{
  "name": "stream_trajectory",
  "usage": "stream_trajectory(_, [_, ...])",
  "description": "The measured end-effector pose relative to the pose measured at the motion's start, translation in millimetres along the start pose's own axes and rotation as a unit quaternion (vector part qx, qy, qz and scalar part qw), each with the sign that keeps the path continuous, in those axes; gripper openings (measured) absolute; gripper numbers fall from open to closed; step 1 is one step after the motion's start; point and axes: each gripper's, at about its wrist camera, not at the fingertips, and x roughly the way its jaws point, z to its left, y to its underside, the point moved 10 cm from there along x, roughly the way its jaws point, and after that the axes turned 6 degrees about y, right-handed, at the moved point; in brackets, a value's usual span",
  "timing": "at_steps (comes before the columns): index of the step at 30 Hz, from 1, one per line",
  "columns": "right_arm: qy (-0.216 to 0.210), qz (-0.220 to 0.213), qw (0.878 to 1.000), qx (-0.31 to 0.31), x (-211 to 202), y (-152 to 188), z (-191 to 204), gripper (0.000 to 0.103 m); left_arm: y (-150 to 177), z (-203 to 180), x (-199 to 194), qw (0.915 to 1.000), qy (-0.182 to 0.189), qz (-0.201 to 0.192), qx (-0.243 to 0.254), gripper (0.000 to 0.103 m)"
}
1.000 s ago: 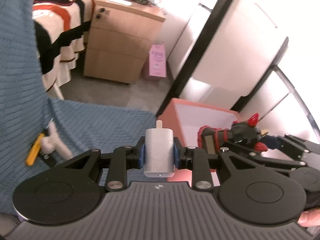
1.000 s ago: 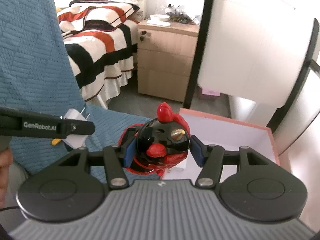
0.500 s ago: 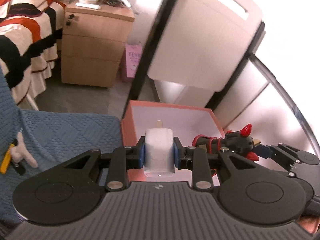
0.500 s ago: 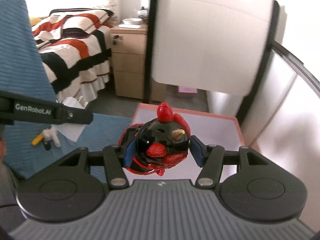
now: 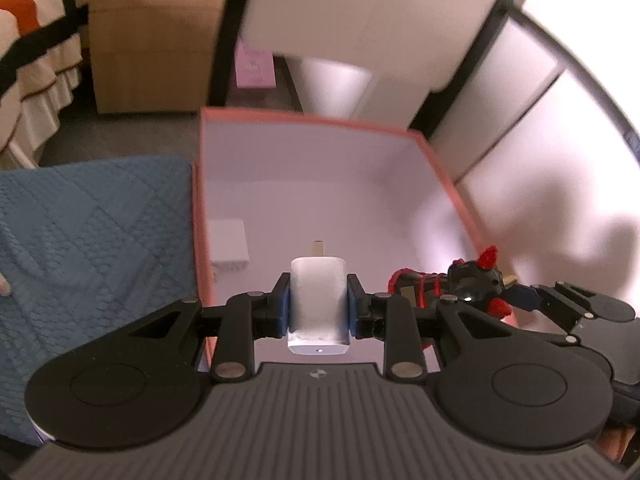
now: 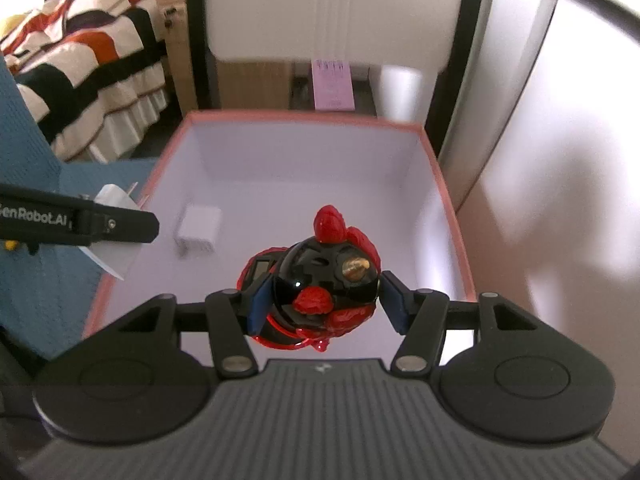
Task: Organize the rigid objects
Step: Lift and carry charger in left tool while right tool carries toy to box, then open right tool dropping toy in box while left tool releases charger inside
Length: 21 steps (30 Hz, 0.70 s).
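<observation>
My left gripper point(image 5: 318, 306) is shut on a white charger plug point(image 5: 318, 300) and holds it above the near left part of an orange-rimmed box point(image 5: 308, 120) with a white inside. My right gripper point(image 6: 320, 300) is shut on a black and red rooster toy point(image 6: 320, 280) above the same box point(image 6: 448, 200). The toy also shows at the right in the left wrist view point(image 5: 460, 284). The plug and the left gripper point(image 6: 116, 226) show at the left in the right wrist view. A second white charger point(image 6: 199, 230) lies inside the box by its left wall; it also shows in the left wrist view point(image 5: 228, 242).
A blue quilted cover point(image 5: 92, 232) lies left of the box. Beyond it are a wooden nightstand point(image 5: 156, 36), a striped bed point(image 6: 80, 56), a pink bag point(image 6: 332, 84) and white panels with black frames point(image 6: 328, 8).
Both grippers have moved forward and to the right with their objects, from over the blue cover to above the box. The box inside and the charger lying in it have come into view.
</observation>
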Motion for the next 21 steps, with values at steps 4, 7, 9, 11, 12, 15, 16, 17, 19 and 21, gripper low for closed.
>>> stream_trajectory(4, [-0.006,0.019,1.000,0.004,22,12,-6,0.060,8,-2,34,0.9997,-0.006,0.024,-0.001,0.031])
stream_trajectory(7, [-0.011,0.033,0.999,0.009,38,18,-10,0.060,14,0,56,0.9992,-0.007,0.038,-0.010,0.031])
stream_trajectory(9, [-0.012,0.041,0.999,0.007,46,23,-12,0.061,17,1,66,0.9990,-0.009,0.043,-0.012,0.032])
stream_trajectory(11, [-0.013,0.048,0.999,0.003,52,26,-13,0.061,18,3,72,0.9989,-0.010,0.042,-0.016,0.031])
stream_trajectory(12, [-0.014,0.051,0.999,0.001,55,28,-14,0.061,18,4,75,0.9989,-0.010,0.042,-0.018,0.031])
stream_trajectory(15, [-0.022,0.052,0.998,0.002,61,31,-14,0.057,19,5,78,0.9989,-0.014,0.042,-0.017,0.032])
stream_trajectory(16, [-0.023,0.051,0.998,-0.004,61,31,-13,0.057,19,5,79,0.9989,-0.014,0.042,-0.016,0.032])
stream_trajectory(17, [-0.021,0.049,0.999,-0.008,62,31,-13,0.057,20,5,79,0.9989,-0.014,0.042,-0.017,0.032])
stream_trajectory(19, [-0.023,0.050,0.998,-0.008,63,32,-12,0.057,19,4,78,0.9989,-0.010,0.042,-0.019,0.032])
stream_trajectory(21, [-0.030,0.049,0.998,0.000,61,30,-12,0.057,17,3,74,0.9992,-0.008,0.036,-0.016,0.034])
